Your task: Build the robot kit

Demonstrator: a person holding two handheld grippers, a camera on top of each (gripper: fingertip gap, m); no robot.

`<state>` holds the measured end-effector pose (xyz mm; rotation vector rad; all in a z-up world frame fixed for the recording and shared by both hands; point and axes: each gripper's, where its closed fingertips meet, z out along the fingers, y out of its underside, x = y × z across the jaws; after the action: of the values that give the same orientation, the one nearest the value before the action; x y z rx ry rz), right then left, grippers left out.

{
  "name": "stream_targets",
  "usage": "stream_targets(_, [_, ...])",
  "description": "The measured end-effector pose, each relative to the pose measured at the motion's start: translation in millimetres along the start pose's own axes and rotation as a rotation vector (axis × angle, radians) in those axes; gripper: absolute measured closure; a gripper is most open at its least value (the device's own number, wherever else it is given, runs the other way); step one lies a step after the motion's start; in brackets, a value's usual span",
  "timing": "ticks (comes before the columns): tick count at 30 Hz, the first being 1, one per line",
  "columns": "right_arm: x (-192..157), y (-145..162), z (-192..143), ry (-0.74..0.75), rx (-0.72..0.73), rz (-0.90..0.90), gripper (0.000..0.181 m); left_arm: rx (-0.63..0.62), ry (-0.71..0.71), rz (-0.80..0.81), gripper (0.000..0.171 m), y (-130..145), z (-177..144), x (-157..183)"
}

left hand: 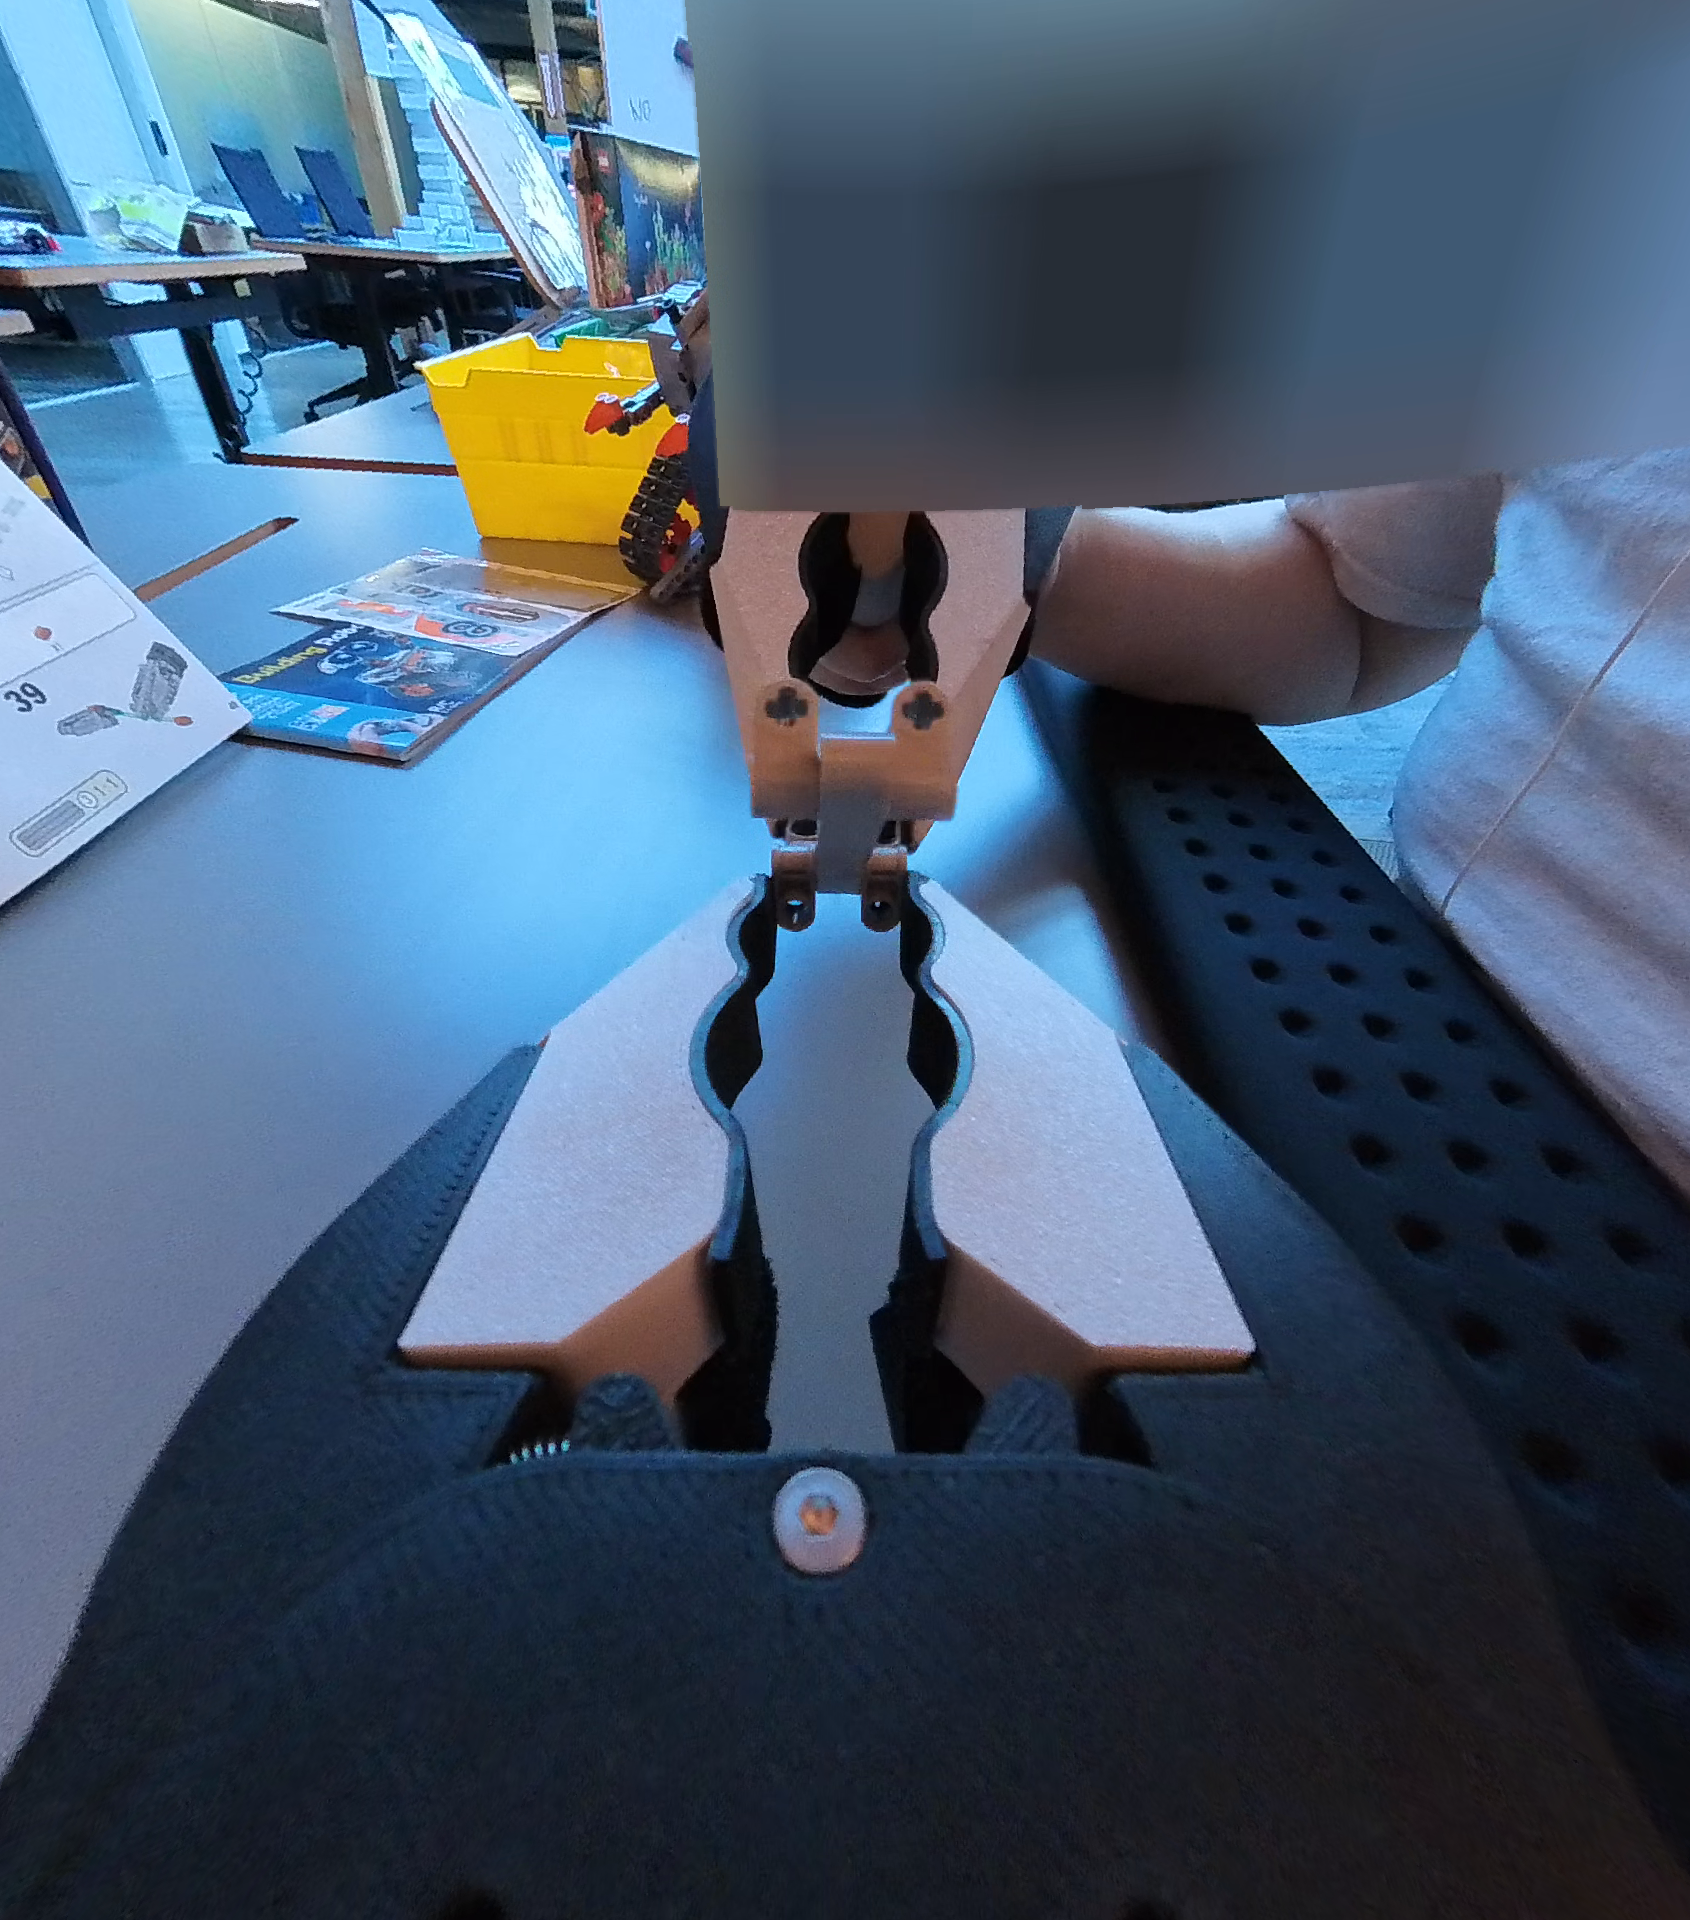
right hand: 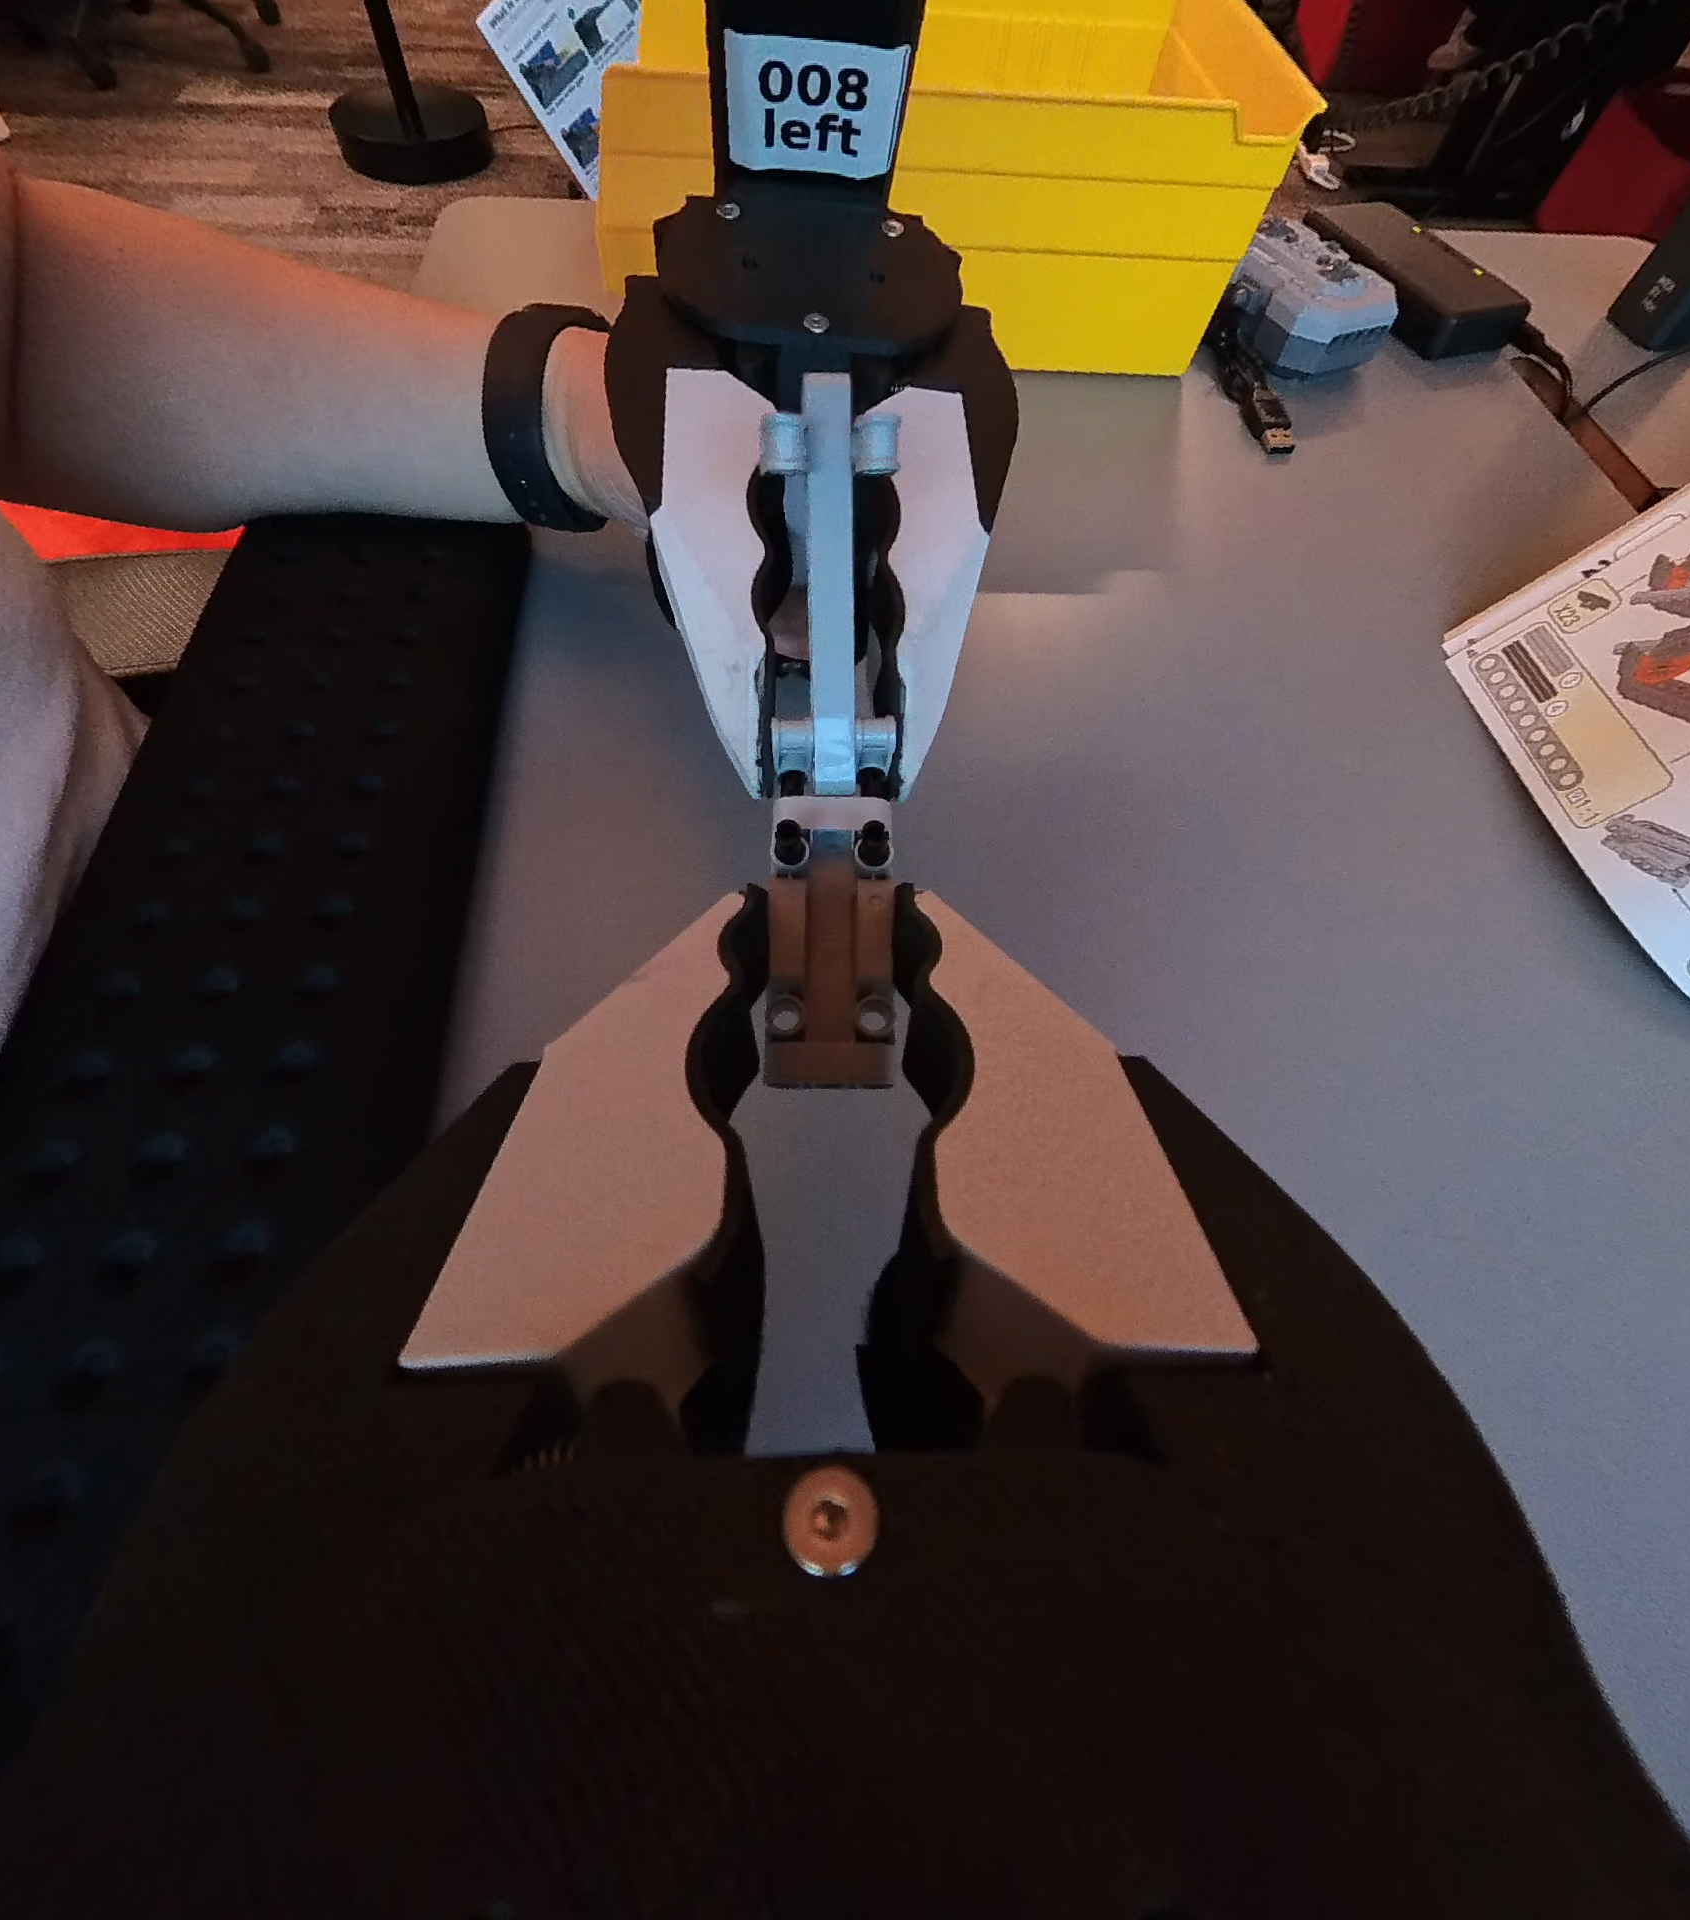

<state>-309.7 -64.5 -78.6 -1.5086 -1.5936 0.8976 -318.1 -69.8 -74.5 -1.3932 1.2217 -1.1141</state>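
Observation:
Both grippers meet tip to tip above a grey table point(right hand: 1236, 831). My left gripper point(left hand: 836, 904) is shut on a long grey toy beam assembly point(right hand: 825, 561), which runs between its fingers in the right wrist view, where the gripper point(right hand: 830, 784) faces the camera. My right gripper point(right hand: 825, 904) is shut on a short grey-brown brick piece point(right hand: 825, 997) with two round holes. Black pins point(right hand: 789, 831) bridge the two pieces where they touch. In the left wrist view the right gripper point(left hand: 851, 805) faces me with its piece point(left hand: 851, 831) at my fingertips.
A yellow bin point(left hand: 529, 447) stands at the back, with a red-and-black tracked model point(left hand: 659, 499) beside it. Instruction sheets point(left hand: 10, 675) point(right hand: 1651, 707) and a booklet point(left hand: 405, 665) lie on the table. A black perforated mat point(right hand: 228, 831) borders the person's side. A grey electronics box point(right hand: 1308, 291) sits near cables. Left and right tips are no more than a few centimetres apart.

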Motion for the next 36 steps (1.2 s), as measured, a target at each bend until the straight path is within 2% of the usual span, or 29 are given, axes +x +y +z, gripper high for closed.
stream_targets(36, [-8.5,1.6,11.3,-0.056,0.052,-0.04,0.159,-0.003,0.092,-0.109,0.15,3.9,-5.0,8.5])
